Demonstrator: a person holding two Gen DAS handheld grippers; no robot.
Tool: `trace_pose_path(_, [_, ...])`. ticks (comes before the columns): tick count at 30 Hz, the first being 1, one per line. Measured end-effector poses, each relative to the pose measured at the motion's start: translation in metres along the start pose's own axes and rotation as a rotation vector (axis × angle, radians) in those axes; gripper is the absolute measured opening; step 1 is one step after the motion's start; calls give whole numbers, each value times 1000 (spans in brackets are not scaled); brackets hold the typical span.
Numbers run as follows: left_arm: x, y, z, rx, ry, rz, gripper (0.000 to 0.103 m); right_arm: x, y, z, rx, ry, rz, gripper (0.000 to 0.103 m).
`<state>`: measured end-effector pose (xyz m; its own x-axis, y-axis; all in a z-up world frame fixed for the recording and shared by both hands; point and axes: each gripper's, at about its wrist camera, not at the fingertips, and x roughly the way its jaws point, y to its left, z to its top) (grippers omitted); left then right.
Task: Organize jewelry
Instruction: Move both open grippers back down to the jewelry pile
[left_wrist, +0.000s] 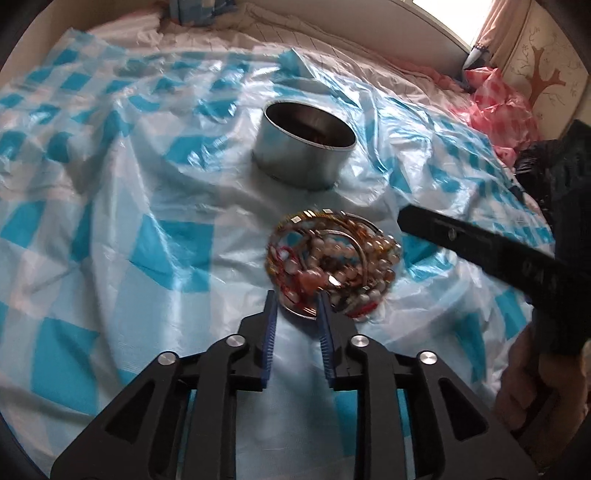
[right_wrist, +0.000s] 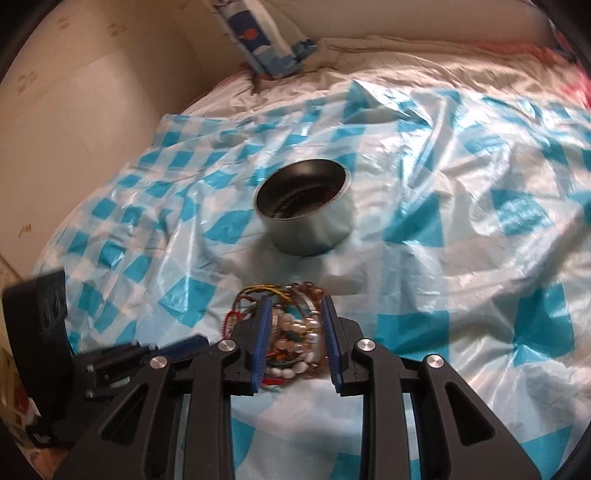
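A tangled bundle of bracelets (left_wrist: 332, 264) is lying on the blue-checked plastic sheet (left_wrist: 110, 229) spread over the bed, just in front of the open metal tin (left_wrist: 303, 146), which is judged to be where it belongs.

The right tool (right_wrist: 295, 325) is set astride the bundle, its blue pads against both sides of the bundle, so the bundle is taken to be gripped for a lift toward the tin.

The left tool (left_wrist: 297, 314) is held at the bundle's near edge, jaws parted and pressing on nothing, perhaps to catch loose strands.

The bundle lies flat as a rough disc, with no clear long axis and its rings' openings facing up.
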<state>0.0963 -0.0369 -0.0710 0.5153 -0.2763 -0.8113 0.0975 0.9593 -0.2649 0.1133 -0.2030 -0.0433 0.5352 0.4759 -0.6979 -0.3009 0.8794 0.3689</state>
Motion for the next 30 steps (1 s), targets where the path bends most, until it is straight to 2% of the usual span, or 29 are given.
trace_pose_path(1, [1,-2,0,3,1,-11,27,0,-4,0,18,1,5,28])
trace_pose_path(3, [2,-5,-4,17,1,-13,40,2,-9,1,45,8,13,29])
trace_pose_path(6, [1,-11,-8,33,-6,-13,47,3,-10,1,48,13,13,33])
trace_pose_path(12, [14,-24,-7,103,6,57,59,5,-8,2,42,16,11,34])
trace_pose_path(14, [18,-26,-4,124,-1,97,60,5,-8,2,43,16,10,35])
trace_pose_path(16, [13,-19,2,98,-48,166,60,5,-9,2,46,14,7,35])
trace_pose_path(18, [-1,-1,7,12,-115,213,60,4,-10,3,53,10,6,35])
trace_pose_path(21, [-20,26,10,-106,-195,241,60,4,-11,3,53,11,8,35])
trace_pose_path(24, [-24,33,10,-129,-205,224,60,6,-8,2,40,21,8,35])
trace_pose_path(30, [-3,11,9,-42,-139,176,60,9,-9,1,34,33,-6,35])
